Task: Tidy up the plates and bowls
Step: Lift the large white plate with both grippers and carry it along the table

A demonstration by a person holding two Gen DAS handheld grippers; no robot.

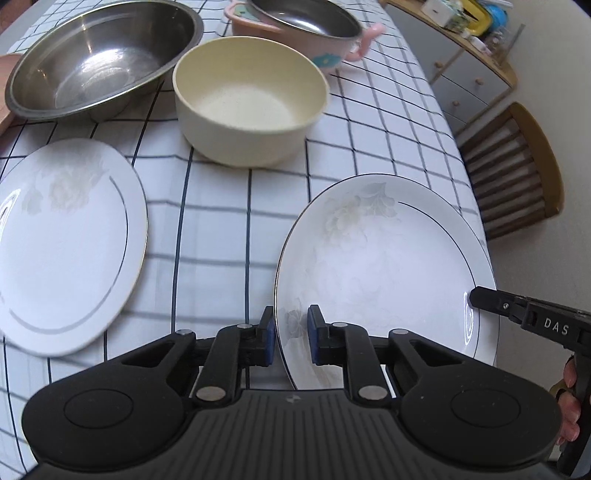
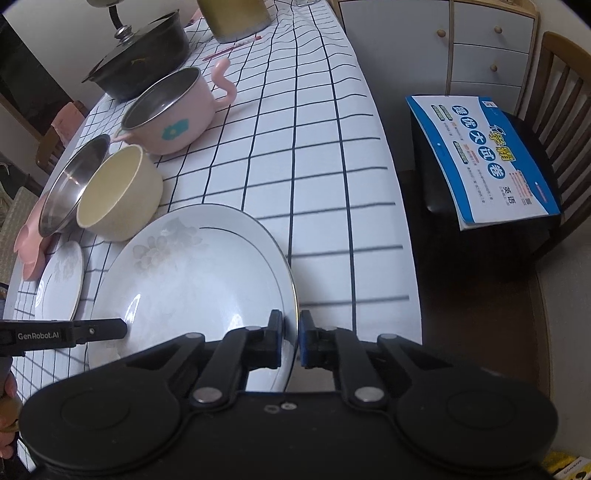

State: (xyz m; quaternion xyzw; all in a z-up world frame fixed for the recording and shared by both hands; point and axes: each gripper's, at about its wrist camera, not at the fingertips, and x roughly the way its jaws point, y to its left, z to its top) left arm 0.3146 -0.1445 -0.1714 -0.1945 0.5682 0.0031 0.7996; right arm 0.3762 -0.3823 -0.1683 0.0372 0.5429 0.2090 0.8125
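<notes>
A large white plate [image 1: 384, 266] with a faint flower print and a thin dark rim line lies near the table's right edge. My left gripper [image 1: 290, 328] is shut on its near-left rim. My right gripper [image 2: 291, 338] is shut on the same plate [image 2: 192, 280] at its right rim. A second white plate [image 1: 66, 243] rests flat to the left. Behind them stand a cream bowl [image 1: 251, 99], a steel bowl [image 1: 99, 59] and a pink pot [image 1: 306, 26].
The checked tablecloth [image 2: 317, 147] drops off at the right edge. Beyond it stands a chair [image 2: 554, 110] with a blue booklet [image 2: 480, 158], then a drawer cabinet [image 2: 487, 44]. A black lidded pot [image 2: 140, 62] sits at the back. A pink board [image 2: 31, 243] lies under the steel bowl.
</notes>
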